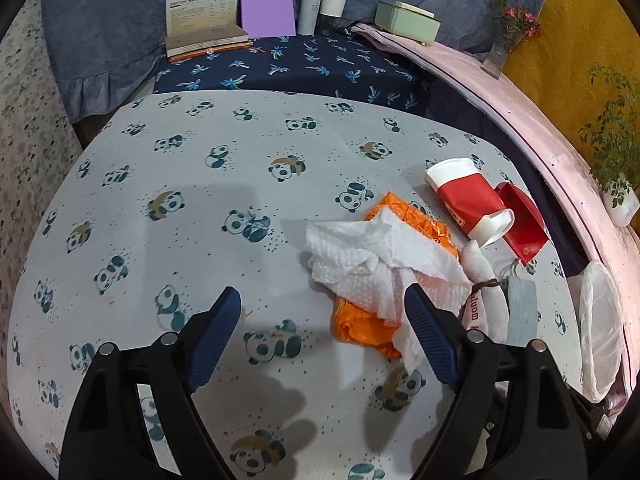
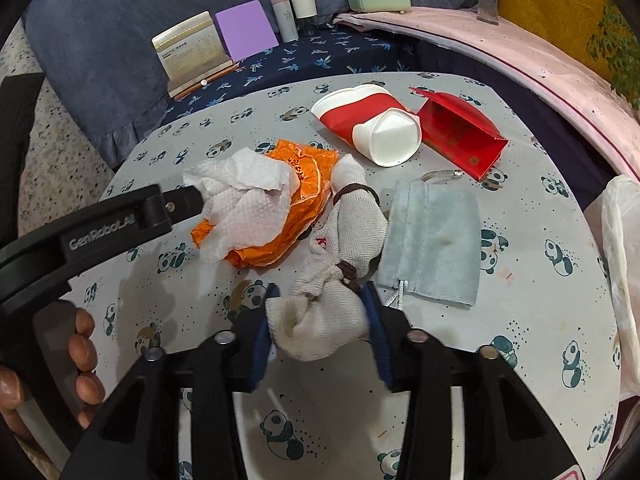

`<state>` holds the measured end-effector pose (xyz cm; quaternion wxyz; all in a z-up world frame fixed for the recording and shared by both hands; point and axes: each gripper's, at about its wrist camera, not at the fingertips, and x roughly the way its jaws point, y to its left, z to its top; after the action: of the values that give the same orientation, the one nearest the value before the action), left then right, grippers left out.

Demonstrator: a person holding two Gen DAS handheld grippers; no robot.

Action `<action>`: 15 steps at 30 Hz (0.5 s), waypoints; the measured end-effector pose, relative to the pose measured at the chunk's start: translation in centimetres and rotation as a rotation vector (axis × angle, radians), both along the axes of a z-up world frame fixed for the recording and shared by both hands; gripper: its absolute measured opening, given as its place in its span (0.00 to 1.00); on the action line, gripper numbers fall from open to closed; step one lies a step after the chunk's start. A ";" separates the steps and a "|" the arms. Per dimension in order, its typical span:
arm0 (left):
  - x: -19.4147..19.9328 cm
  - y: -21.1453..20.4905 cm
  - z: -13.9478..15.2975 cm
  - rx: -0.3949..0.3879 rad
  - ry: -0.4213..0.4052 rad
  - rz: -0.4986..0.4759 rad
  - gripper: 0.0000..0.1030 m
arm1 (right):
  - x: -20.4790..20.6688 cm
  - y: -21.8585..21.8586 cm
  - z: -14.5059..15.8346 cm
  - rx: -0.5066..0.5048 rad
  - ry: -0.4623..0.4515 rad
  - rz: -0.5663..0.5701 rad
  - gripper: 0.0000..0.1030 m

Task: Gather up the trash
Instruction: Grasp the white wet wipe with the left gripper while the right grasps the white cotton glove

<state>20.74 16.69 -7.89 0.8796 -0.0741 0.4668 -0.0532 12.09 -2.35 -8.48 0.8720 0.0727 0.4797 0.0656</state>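
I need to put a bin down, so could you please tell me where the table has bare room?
Bare: the wide panda cloth left of the paper towel. Crowded: the right half, around the cup and sock.

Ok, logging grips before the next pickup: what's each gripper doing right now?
Left gripper: open, holding nothing; its right finger touches the crumpled paper towel.
Right gripper: closed on the tied beige cloth bundle.

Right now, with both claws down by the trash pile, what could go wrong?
The right claw pinches only one end of the tied cloth, so it may slip or drag the blue pouch. The open left claw straddles only the tissue edge, so the orange bag may stay behind.
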 end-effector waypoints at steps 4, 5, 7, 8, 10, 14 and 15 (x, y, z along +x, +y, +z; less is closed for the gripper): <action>1.4 -0.5 -0.7 0.000 0.007 -0.005 0.77 | 0.1 -0.2 0.1 0.013 -0.003 0.001 0.27; 1.7 -0.5 -0.8 -0.004 0.010 -0.004 0.75 | 0.2 -0.2 0.2 0.016 -0.004 0.002 0.26; 2.3 -0.6 -1.1 -0.014 0.018 -0.007 0.68 | 0.2 -0.3 0.3 0.023 -0.006 0.004 0.25; 2.5 -0.7 -1.2 -0.015 0.021 -0.011 0.62 | 0.2 -0.4 0.4 0.026 -0.009 0.005 0.24; 2.8 -0.9 -1.3 -0.016 0.027 -0.021 0.50 | 0.1 -0.5 0.6 0.030 -0.015 0.006 0.22; 2.8 -1.6 -1.1 -0.007 0.035 -0.046 0.15 | -0.1 -0.7 1.4 0.032 -0.036 0.007 0.19; 2.6 -1.7 -0.9 -0.009 0.027 -0.046 0.13 | -0.2 -0.7 1.6 0.033 -0.040 0.006 0.19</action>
<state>23.35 14.98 -8.78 0.8714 -0.0679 0.4801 -0.0744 11.86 -3.04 -6.93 0.8798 0.0845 0.4613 0.0775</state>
